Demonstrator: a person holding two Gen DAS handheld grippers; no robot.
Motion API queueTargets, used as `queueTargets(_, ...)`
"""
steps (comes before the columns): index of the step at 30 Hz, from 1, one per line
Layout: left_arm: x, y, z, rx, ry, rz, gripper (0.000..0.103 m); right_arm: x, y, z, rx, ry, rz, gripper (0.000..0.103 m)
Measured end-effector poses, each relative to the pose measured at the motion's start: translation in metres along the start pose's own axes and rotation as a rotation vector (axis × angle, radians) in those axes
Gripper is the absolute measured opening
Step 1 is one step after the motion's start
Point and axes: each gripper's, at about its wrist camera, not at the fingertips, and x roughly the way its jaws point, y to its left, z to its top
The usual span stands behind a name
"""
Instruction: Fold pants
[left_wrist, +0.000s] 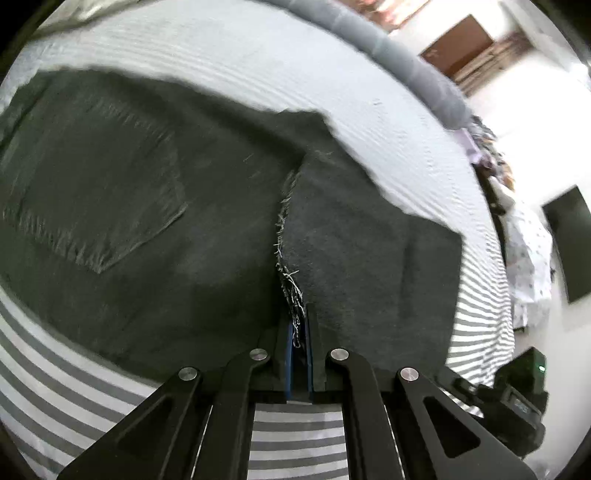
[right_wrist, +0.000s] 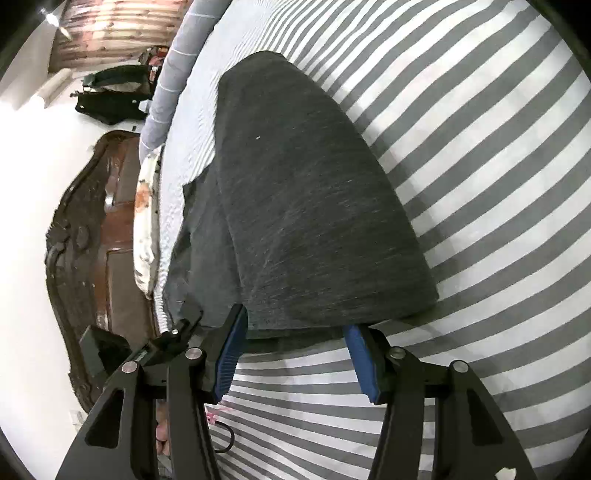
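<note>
Dark grey pants lie on the striped bed sheet, a back pocket showing at the left. My left gripper is shut on the pants' frayed hem, white threads sticking out between the blue pads. In the right wrist view the pants lie folded in a long layered shape. My right gripper stands open at their near edge, its blue pads set wide on either side and not pressing the cloth.
A grey bolster runs along the bed's far side, also seen as the bolster. Beside the bed stand carved brown wooden furniture and dark clothes on the white floor. A black device sits at lower right.
</note>
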Motion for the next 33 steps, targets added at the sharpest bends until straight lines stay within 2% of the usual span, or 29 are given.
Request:
queueTargets(3, 0.013, -0.001, -0.007, 0.04, 0.008, 0.056, 0.006, 0.004, 0.005, 0.0, -0.024, 0.003, -0.049, 0.051)
queueTargets(7, 0.011, -0.023, -0.01, 0.186, -0.015, 0.151, 0.007, 0.008, 0.016, -0.001, -0.089, 0.011, -0.139, 0.051)
queueTargets(11, 0.001, -0.03, -0.009, 0.221, -0.034, 0.187, 0.012, 0.012, 0.021, -0.004, -0.127, 0.018, -0.196, 0.051)
queueTargets(14, -0.013, -0.038, -0.011, 0.272, -0.106, 0.278, 0.013, 0.013, 0.024, -0.006, -0.143, 0.028, -0.231, 0.051)
queueTargets(18, -0.029, -0.047, -0.011, 0.317, -0.201, 0.343, 0.014, 0.01, 0.026, -0.01, -0.165, 0.04, -0.263, 0.052)
queueTargets(22, -0.031, -0.063, -0.014, 0.405, -0.237, 0.33, 0.018, 0.004, 0.031, -0.016, -0.192, 0.066, -0.292, 0.052)
queueTargets(26, -0.014, -0.067, -0.022, 0.471, -0.173, 0.258, 0.018, -0.01, 0.044, -0.024, -0.258, 0.084, -0.311, 0.052)
queueTargets(29, 0.009, -0.066, -0.021, 0.468, -0.089, 0.252, 0.018, -0.023, 0.059, -0.022, -0.335, 0.011, -0.351, 0.052)
queueTargets(32, 0.032, -0.054, -0.016, 0.442, -0.002, 0.276, 0.018, -0.029, 0.073, -0.006, -0.41, -0.081, -0.393, 0.053)
queueTargets(33, 0.034, -0.051, -0.015, 0.436, -0.009, 0.26, 0.018, -0.027, 0.077, 0.003, -0.421, -0.095, -0.395, 0.053)
